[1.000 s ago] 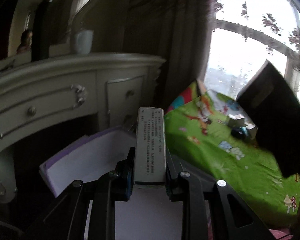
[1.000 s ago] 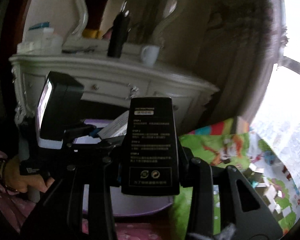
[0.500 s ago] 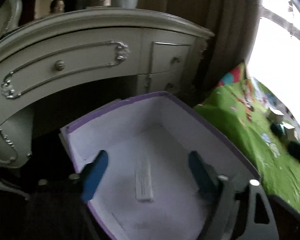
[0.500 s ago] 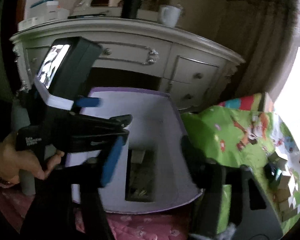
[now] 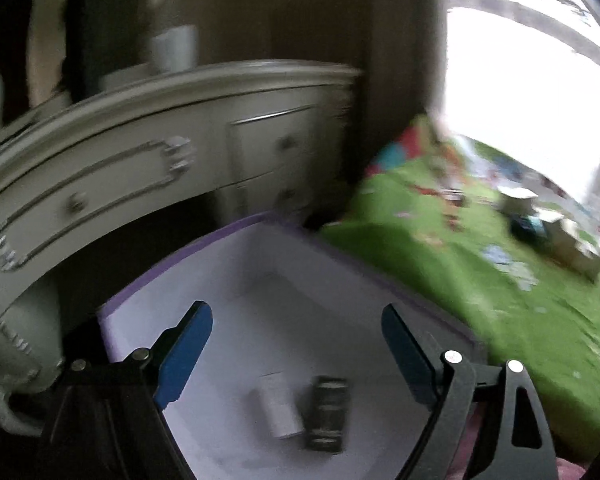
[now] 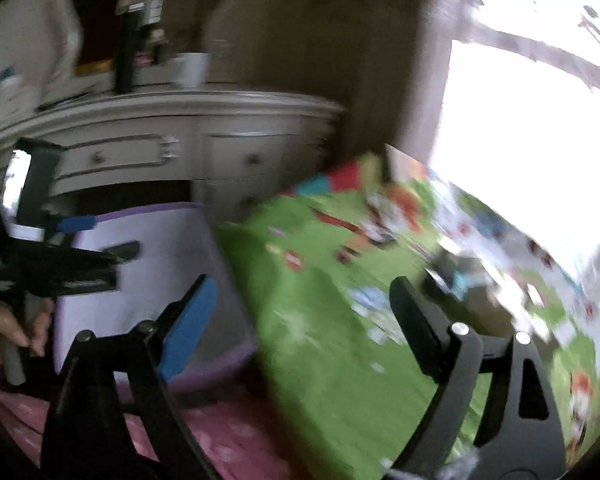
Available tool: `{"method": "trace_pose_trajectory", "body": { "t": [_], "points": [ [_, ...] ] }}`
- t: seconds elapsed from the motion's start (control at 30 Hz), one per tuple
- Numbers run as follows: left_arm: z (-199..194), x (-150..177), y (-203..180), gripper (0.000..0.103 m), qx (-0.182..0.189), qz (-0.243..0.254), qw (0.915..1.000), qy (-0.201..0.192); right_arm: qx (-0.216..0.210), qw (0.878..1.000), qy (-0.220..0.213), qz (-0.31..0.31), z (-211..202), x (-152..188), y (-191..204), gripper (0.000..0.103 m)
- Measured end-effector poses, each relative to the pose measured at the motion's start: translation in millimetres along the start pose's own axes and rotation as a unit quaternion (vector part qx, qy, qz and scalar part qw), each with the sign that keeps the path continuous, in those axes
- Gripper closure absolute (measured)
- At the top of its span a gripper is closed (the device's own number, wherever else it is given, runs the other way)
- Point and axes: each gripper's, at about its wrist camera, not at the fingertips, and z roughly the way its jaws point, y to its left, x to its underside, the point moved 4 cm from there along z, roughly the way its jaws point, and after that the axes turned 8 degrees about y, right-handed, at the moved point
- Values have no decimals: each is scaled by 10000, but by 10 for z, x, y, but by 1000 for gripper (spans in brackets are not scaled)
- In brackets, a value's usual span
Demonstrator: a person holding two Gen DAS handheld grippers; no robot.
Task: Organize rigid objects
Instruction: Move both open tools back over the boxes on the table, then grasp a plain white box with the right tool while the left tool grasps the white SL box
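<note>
The left gripper (image 5: 296,344) hangs over the purple-rimmed box (image 5: 204,242) with its blue pads (image 5: 184,350) spread wide and nothing between them. It touches nothing. Below it, on the near part of the box floor, lie a white carton (image 5: 278,412) and a dark carton (image 5: 326,416), side by side and just about touching — the tidy pairing suggests they were set down there on purpose as the sorted items.

The right gripper (image 6: 300,320) is likewise wide and empty, aimed to the right of the box at the green play mat (image 6: 332,340). A loose cluster of small items (image 5: 540,220) sits far right on the mat, blurred. My guess is the right gripper points that way because those are next to collect — though the blur leaves which one unclear. Behind stands a cream dresser (image 5: 140,168).
</note>
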Motion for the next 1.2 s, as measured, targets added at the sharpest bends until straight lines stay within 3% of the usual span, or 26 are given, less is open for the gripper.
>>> {"method": "trace_pose_trajectory", "body": {
  "t": [0.13,0.17,0.27,0.37,0.5,0.6,0.67,0.83,0.97,1.1,1.13,1.2],
  "points": [
    [49,-69,-687,4,733,754,9945,34,289,9909,450,1239,55,465,-782,13],
    [89,-97,-973,0,1071,1067,9884,111,328,9867,537,1498,49,564,-934,13],
    [292,-121,-1704,0,1730,1757,9678,513,650,9645,995,2360,56,930,-1502,13],
    [610,-95,-2330,0,1850,2224,9532,879,1112,9416,1306,2898,57,1250,-1994,13],
    [1108,-149,-2997,0,1743,2329,9491,1209,1338,9126,1542,3544,57,1514,-2537,13],
    [1321,-220,-3237,0,1763,2222,9504,1273,1267,8984,1332,3989,71,1487,-2883,13],
    [1355,-239,-3290,0,1620,2283,9517,1258,1258,8941,1140,4145,104,1366,-3075,13],
    [1373,-266,-3296,0,1700,2312,9497,1252,1467,8740,782,4566,380,1016,-3611,12],
    [1370,-264,-3311,0,1668,2288,9510,1242,1596,8491,961,4942,742,935,-3966,12],
    [1376,-268,-3330,0,1669,2284,9511,1241,2020,8291,1521,4986,960,1088,-4114,12],
    [1381,-274,-3335,0,1669,2288,9510,1241,2093,8274,1587,4963,953,1137,-4116,12],
    [1383,-275,-3330,0,1673,2292,9508,1242,2187,8379,1400,4801,810,1180,-4046,13]
  ]
}}
